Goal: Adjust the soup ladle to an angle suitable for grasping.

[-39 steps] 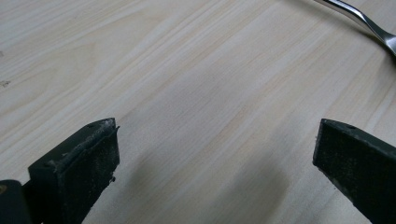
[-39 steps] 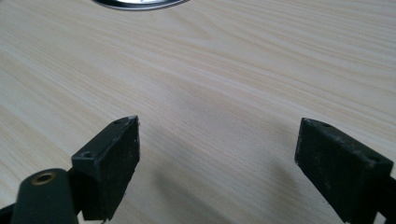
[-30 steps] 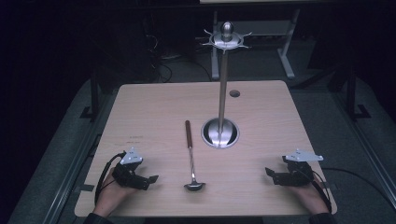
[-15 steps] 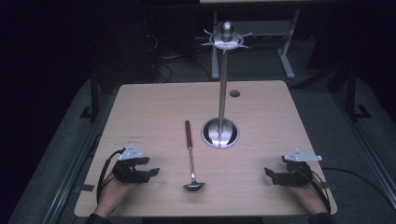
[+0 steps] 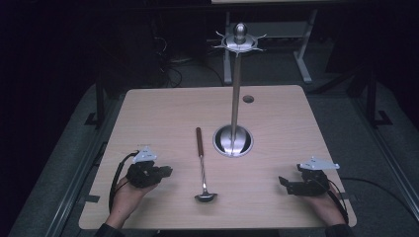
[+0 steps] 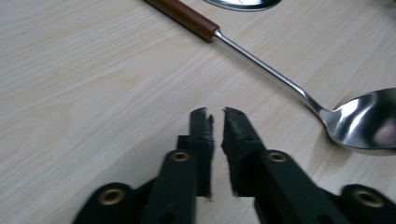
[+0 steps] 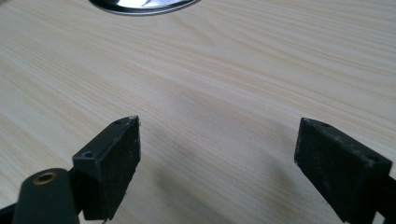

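Our left gripper (image 6: 215,116) has just been closing; its fingers (image 6: 201,135) are now nearly pressed together on nothing. The ladle (image 6: 364,119) lies just right of them. Our right gripper (image 7: 217,154) is spread wide over the table (image 7: 210,74).

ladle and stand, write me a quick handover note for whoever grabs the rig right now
Left gripper: its fingers have just been closing and are now nearly together with nothing between them; it sits on the table left of the ladle.
Right gripper: open, holding nothing, resting near the table's right front corner.
Ladle: lies flat between the two grippers, bowl toward the person, brown handle pointing away, apart from both grippers.
Stand: upright behind the ladle, its round base on the table, hooks at the top bare.
Done: nothing picked up so far.
Left: probably grasp the ladle and hang it on the stand.
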`<action>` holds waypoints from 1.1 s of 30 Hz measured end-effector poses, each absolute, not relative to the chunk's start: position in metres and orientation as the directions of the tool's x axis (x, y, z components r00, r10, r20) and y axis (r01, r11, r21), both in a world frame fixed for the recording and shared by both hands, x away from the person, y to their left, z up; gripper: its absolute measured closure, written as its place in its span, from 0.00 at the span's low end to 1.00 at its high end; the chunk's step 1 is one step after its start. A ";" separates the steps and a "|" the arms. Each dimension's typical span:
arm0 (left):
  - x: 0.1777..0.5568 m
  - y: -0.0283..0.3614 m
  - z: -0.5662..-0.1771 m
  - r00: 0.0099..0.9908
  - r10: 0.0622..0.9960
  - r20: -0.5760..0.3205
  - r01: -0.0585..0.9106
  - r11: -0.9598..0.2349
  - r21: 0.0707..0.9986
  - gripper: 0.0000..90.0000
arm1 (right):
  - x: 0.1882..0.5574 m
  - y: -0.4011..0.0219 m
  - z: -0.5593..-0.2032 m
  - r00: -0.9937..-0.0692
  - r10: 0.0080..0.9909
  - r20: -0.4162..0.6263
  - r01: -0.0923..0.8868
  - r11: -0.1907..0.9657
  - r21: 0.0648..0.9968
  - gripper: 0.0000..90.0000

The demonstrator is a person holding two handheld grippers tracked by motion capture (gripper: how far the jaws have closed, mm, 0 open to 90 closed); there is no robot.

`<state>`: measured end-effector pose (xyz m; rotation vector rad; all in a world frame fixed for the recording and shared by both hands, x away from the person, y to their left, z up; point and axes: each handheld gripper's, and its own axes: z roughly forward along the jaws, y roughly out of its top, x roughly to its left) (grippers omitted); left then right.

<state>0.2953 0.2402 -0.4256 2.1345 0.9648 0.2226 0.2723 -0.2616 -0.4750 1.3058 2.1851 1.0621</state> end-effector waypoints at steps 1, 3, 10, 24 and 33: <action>0.297 0.238 -0.425 0.700 0.699 -0.149 0.569 -0.419 0.707 0.99 | 0.272 -0.262 -0.475 -0.495 0.867 0.054 0.578 0.283 0.766 0.16; 0.299 0.234 -0.423 0.706 0.694 -0.143 0.568 -0.434 0.699 1.00 | 0.272 -0.262 -0.475 -0.495 0.867 0.052 0.578 0.283 0.766 0.16; 0.304 0.212 -0.421 0.731 0.668 -0.142 0.563 -0.471 0.680 1.00 | 0.272 -0.262 -0.475 -0.494 0.868 0.053 0.577 0.282 0.767 0.16; 0.313 0.173 -0.420 0.781 0.605 -0.157 0.543 -0.533 0.648 1.00 | 0.270 -0.263 -0.476 -0.490 0.870 0.051 0.582 0.283 0.762 0.16; 0.317 0.148 -0.426 0.798 0.576 -0.177 0.537 -0.546 0.643 1.00 | 0.271 -0.263 -0.477 -0.491 0.870 0.049 0.583 0.286 0.760 0.16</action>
